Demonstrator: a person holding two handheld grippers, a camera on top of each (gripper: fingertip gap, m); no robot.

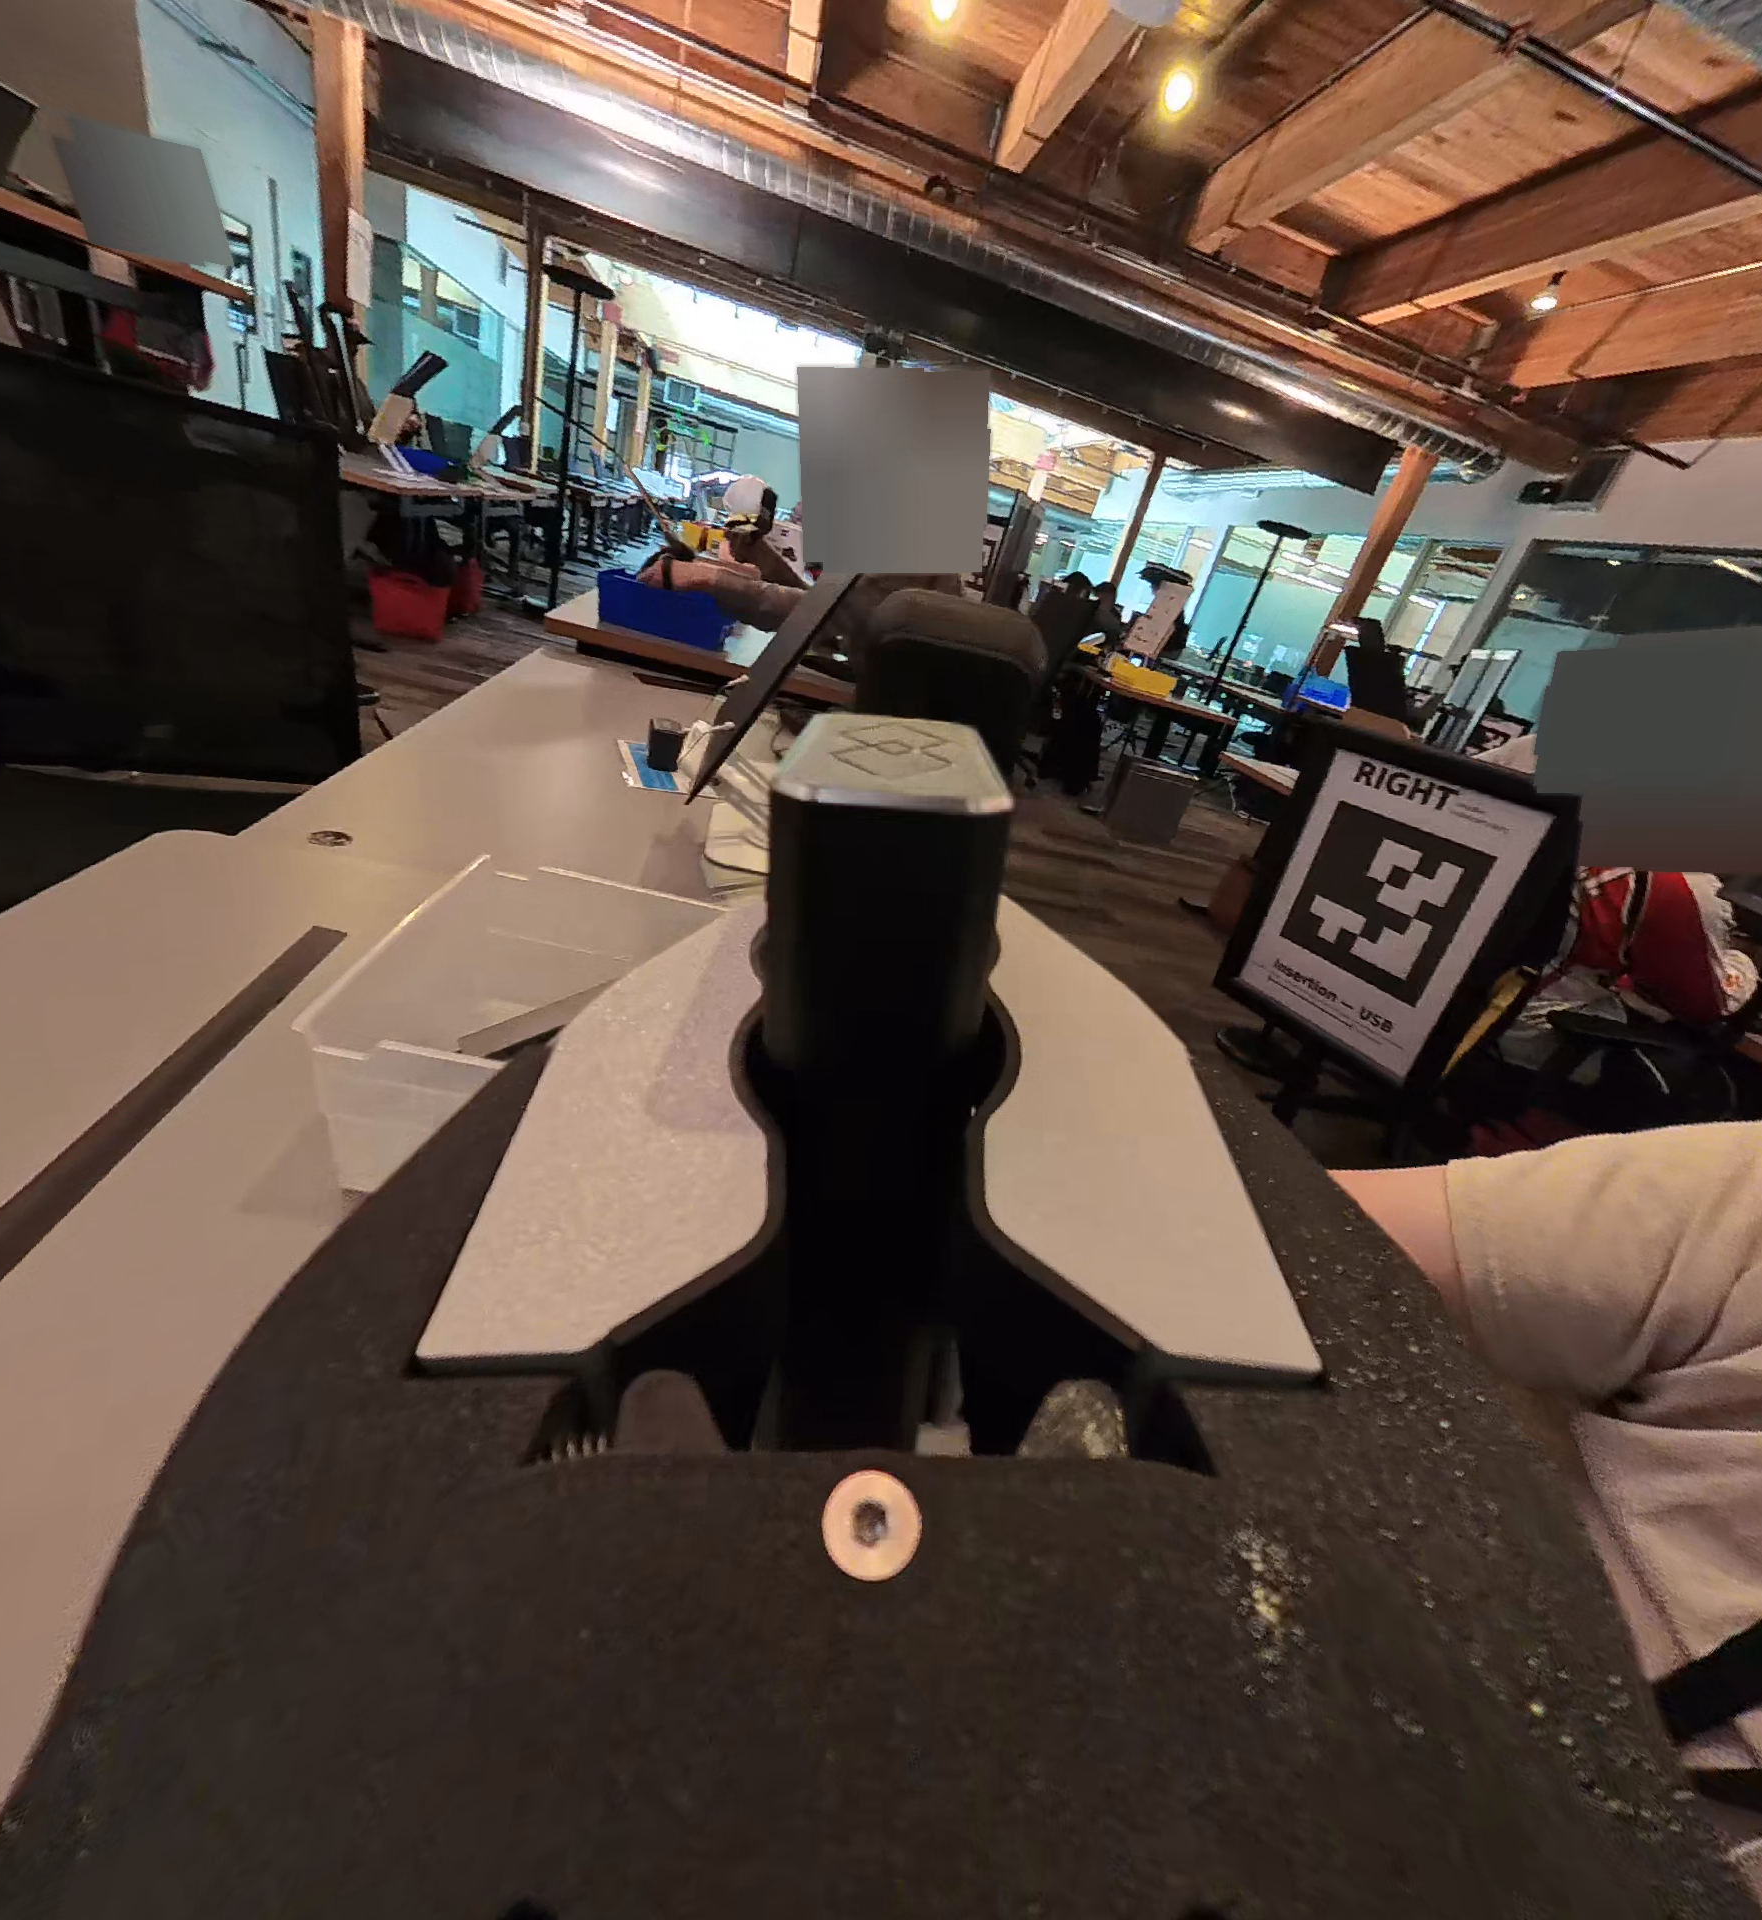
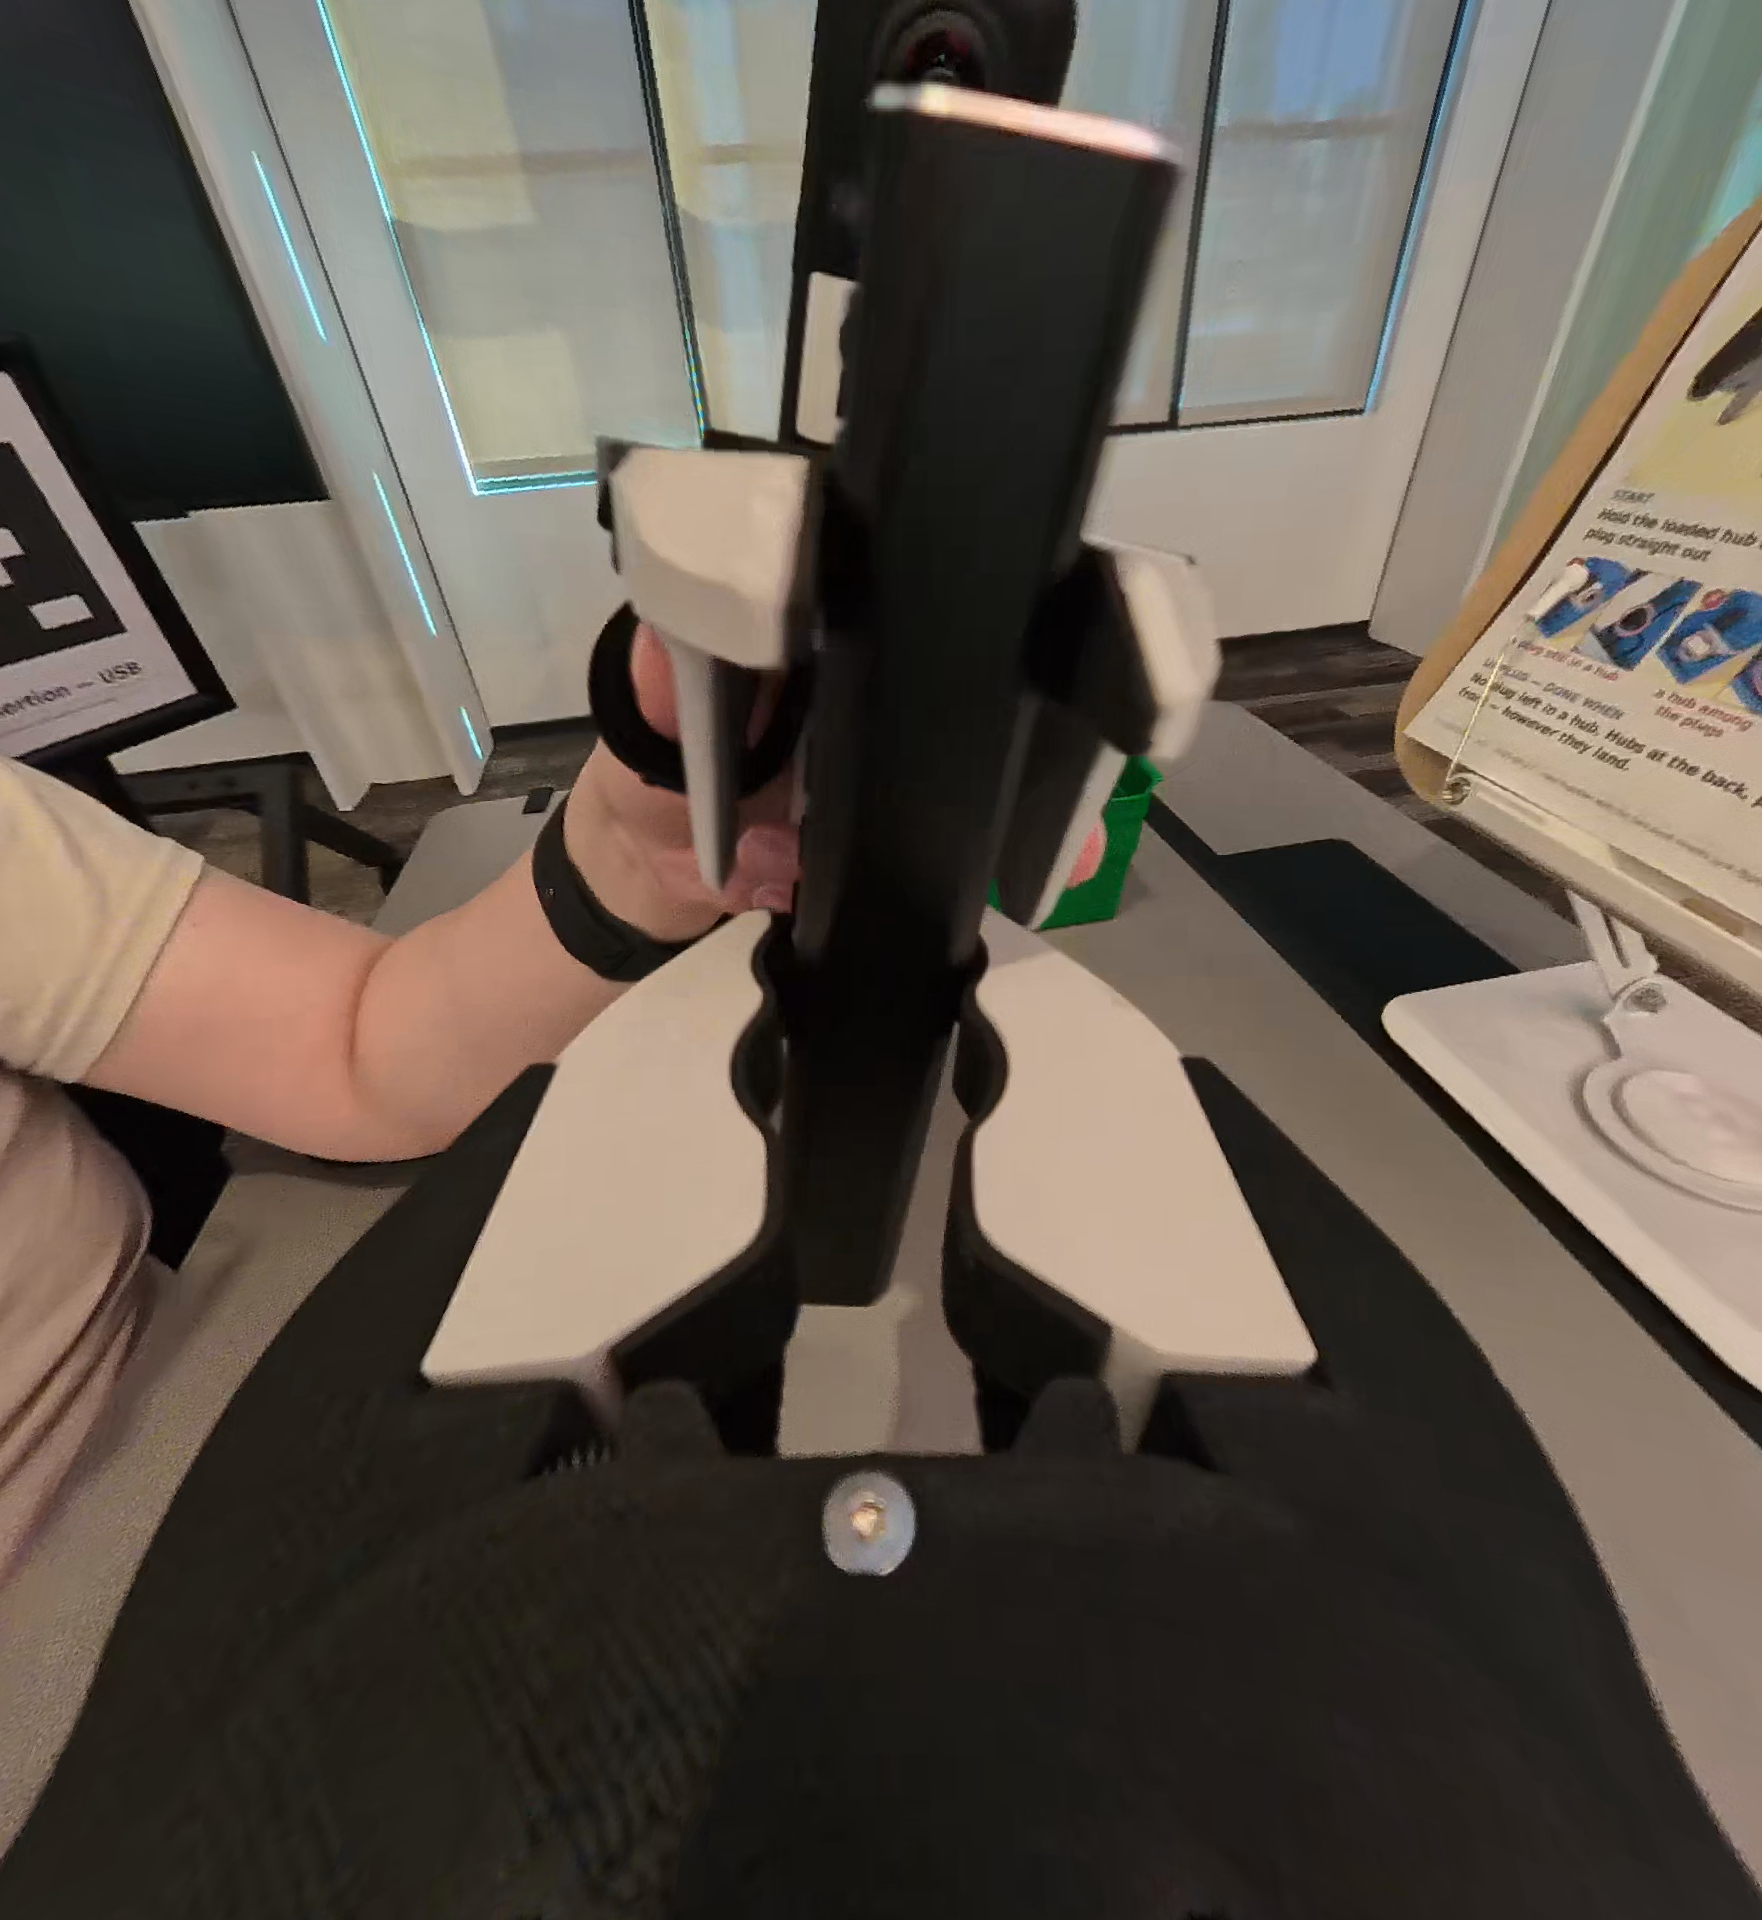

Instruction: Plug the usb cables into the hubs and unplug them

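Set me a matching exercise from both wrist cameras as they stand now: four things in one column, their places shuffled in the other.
Things:
1. clear plastic bin
2. framed marker sign
3. instruction sheet
4. black bar

Places:
a. propped on a white stand
b. between the fingers of the left gripper
c. on the grey table
d. on its own legs on the floor

Pairs: 1-c, 2-d, 3-a, 4-b
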